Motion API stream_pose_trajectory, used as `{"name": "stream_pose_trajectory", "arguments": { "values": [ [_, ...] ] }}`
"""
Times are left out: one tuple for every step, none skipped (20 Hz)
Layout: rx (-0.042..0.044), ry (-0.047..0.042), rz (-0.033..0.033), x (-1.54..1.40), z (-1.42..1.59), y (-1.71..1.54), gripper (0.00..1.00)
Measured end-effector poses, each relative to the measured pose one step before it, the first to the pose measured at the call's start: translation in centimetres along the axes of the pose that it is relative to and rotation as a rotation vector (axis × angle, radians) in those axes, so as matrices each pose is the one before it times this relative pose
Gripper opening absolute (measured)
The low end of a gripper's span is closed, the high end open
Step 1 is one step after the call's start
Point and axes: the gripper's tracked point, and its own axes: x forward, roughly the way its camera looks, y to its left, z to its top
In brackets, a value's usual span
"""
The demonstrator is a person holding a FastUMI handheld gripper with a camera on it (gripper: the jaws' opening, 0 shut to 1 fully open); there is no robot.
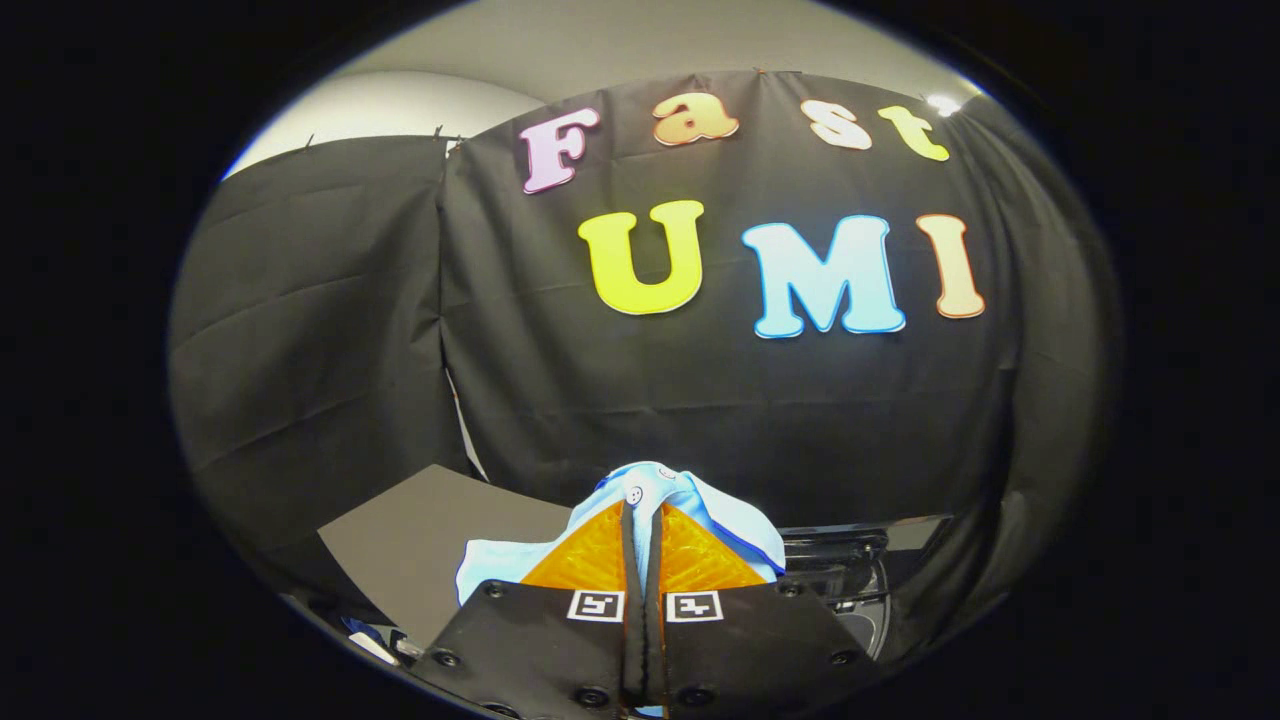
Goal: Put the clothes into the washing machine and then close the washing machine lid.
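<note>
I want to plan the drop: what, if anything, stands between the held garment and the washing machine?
Nothing visible does. The gripper is shut on the light blue buttoned garment, which is lifted in front of the booth's black cloth wall. The washing machine opening sits just beyond and to the right of the jaws, with no object between them.

The handheld two-finger gripper [643,520] points forward and slightly upward, its wedge-shaped fingers [590,560] reaching toward twelve o'clock from the wide mounting plates at six o'clock. The fingers are pressed nearly together, leaving only a thin seam between them, and both clamp a light blue buttoned cloth garment [700,505], held raised at the tips.
</note>
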Motion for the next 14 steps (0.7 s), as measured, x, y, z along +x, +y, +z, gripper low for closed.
{"name": "stream_pose_trajectory", "arguments": {
  "values": [
    [0.00056,0.00073,-0.01672,-0.174,-0.09,-0.818,0.02],
    [0.00159,0.00296,-0.01261,-0.156,-0.17,-0.697,0.02],
    [0.00112,-0.00057,-0.01181,-0.136,-0.121,-0.567,0.01],
    [-0.0033,0.00245,-0.01391,-0.056,-0.225,-0.651,0.01],
    [-0.00462,0.00241,-0.01388,-0.062,-0.217,-0.724,0.01],
    [-0.00555,0.00393,-0.01451,-0.095,-0.335,-0.568,0.01],
    [-0.00556,0.00534,-0.01439,-0.006,-0.328,-0.613,0.01],
    [-0.00387,0.0039,-0.01285,0.045,-0.399,-0.529,0.01],
    [-0.00278,0.00612,-0.0121,0.147,-0.361,-0.519,0.02],
    [-0.00172,0.00681,-0.01268,0.086,-0.5,-0.528,0.02],
    [0.00073,0.00845,-0.01025,0.11,-0.388,-0.439,0.02],
    [0.0031,0.00711,-0.00608,0.036,-0.471,-0.291,0.02],
    [0.00199,0.00957,-0.00467,0.176,-0.474,-0.343,0.01],
    [-0.00223,0.0135,-0.0039,0.255,-0.637,-0.18,0.01]
  ]
}}
